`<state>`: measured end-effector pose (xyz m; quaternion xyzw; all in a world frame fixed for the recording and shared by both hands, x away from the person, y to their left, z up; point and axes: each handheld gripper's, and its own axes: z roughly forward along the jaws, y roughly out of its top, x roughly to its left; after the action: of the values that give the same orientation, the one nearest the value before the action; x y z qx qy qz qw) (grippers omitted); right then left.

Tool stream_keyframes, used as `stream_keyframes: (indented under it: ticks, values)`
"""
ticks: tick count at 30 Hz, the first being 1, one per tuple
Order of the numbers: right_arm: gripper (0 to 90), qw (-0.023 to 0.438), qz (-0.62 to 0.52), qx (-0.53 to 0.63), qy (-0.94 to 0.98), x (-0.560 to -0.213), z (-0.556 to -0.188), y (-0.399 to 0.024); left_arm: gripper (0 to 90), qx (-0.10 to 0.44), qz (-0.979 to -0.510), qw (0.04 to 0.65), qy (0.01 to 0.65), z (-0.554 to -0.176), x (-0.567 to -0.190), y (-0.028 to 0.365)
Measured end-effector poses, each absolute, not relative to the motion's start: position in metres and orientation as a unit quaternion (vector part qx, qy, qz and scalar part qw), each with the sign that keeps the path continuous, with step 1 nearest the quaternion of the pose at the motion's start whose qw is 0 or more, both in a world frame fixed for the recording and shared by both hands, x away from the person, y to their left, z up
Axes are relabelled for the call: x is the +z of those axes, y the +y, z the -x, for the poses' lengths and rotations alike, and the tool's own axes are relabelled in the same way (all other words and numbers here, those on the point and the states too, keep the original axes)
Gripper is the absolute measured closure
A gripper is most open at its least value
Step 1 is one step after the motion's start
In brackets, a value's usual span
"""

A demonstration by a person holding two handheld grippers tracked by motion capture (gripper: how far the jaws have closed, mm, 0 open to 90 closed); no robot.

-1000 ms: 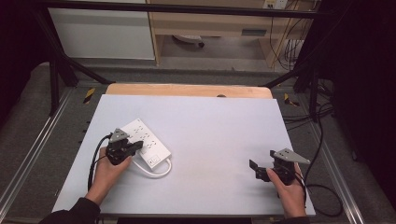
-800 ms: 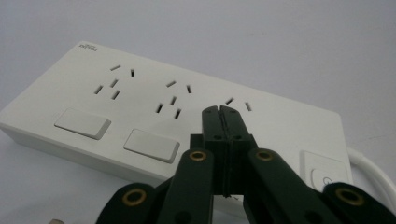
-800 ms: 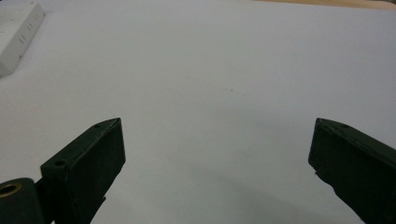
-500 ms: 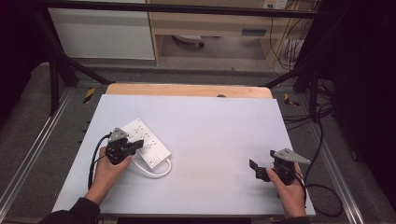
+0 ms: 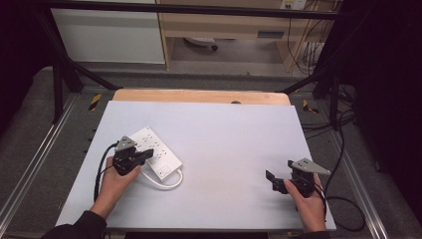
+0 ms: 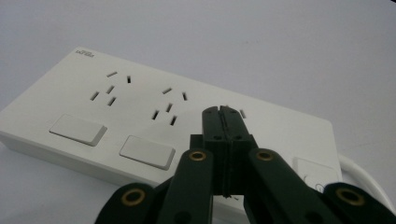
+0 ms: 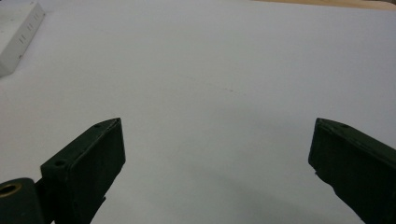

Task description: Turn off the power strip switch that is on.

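The left gripper (image 6: 223, 112), jaws clenched together with nothing between them, hangs tip-first over the white power strip (image 6: 140, 116), just above its third socket, with the rocker switches (image 6: 146, 151) nearer its base. This looks like lining up to press a switch; next comes a short, careful push down. The right gripper (image 5: 276, 180), jaws spread, waits well apart over the bare table (image 5: 229, 129).

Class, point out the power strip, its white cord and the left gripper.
power strip (image 6: 140, 107), left gripper view, top face between sockets.
white cord (image 5: 166, 185), high view, the loop's bend.
left gripper (image 6: 223, 112), left gripper view, tips of closed jaws.
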<state>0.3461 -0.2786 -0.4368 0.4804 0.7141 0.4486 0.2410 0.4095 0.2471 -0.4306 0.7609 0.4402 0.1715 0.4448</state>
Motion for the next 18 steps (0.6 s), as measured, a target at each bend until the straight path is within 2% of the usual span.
stream_keyframes:
  ticks: [11,18]
  values:
    - [4.2,0.241,-0.480,0.448,0.715,-0.4371,-0.3463,-0.2786,75.6,0.183,-0.753,0.454,0.441,-0.4095,-0.4293,0.2465]
    - [4.2,0.241,-0.480,0.448,0.715,-0.4371,-0.3464,-0.2787,70.8,0.183,-0.753,0.455,0.438,-0.4093,-0.4291,0.2447]
